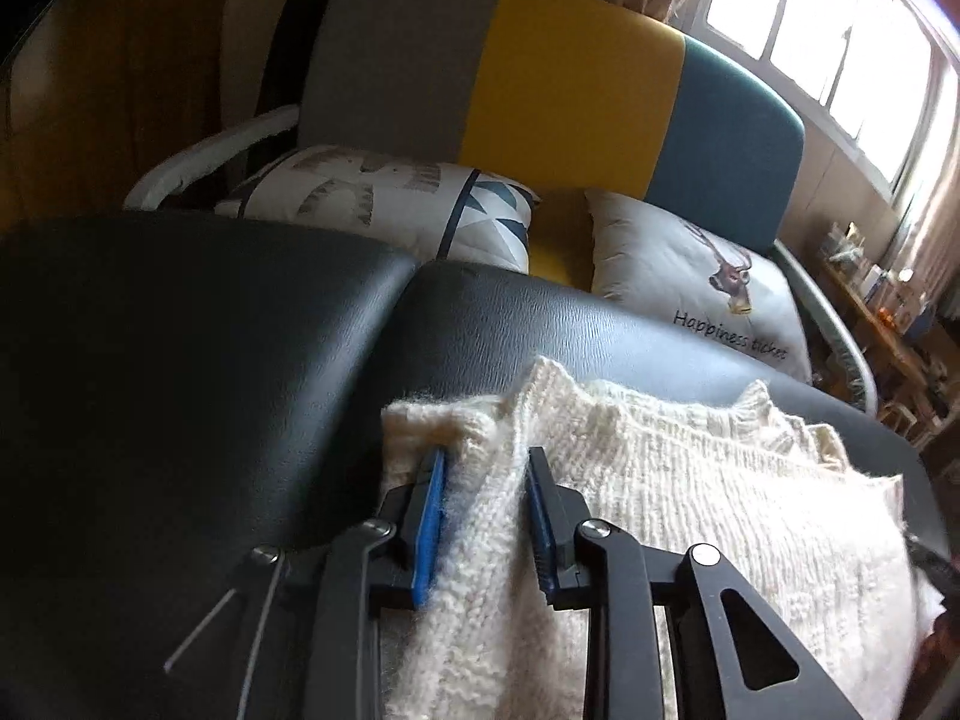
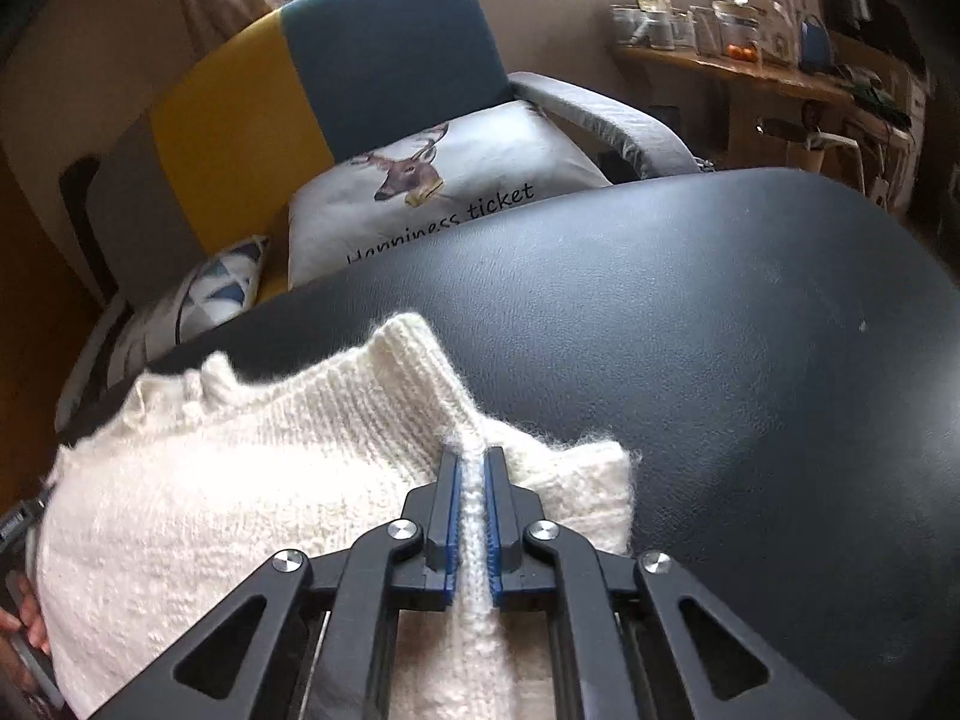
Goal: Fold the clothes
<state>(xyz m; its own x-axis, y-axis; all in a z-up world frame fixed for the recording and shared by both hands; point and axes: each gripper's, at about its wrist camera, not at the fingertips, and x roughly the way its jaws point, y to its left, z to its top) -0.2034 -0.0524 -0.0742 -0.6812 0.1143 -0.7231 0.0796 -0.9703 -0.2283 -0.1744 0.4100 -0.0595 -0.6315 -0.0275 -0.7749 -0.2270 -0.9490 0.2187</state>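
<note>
Tools: both tools point down onto a cream knit sweater (image 1: 690, 498) lying on the black padded worktop (image 1: 210, 360), one at each of its near corners.
Worktop: dark leather-look surface, seamed in two cushions; beyond it stand a grey, yellow and teal sofa (image 1: 570, 96) and a deer-print pillow (image 1: 708, 282).
Sweater: spread across the near middle of the worktop, its ribbed edges bunched and raised towards the sofa, with thick, fuzzy yarn.
Right tool (image 2: 474, 516): clenched on a thin ridge of the knit, the blue pads nearly meeting with the wool pinched between them.
Left tool (image 1: 486, 516): straddles a thick fold of the knit; the left pad is buried in the fuzz and the right pad sits at the fold's edge, so whether it truly grips cannot be told.
Step in hand: judged to be taking both corners before carrying them over for a fold.
Doing it well: the left tool likely needs a firm bite first; then both should lift together and level, since loose bulky knit sags and stretches if one side leads.
</note>
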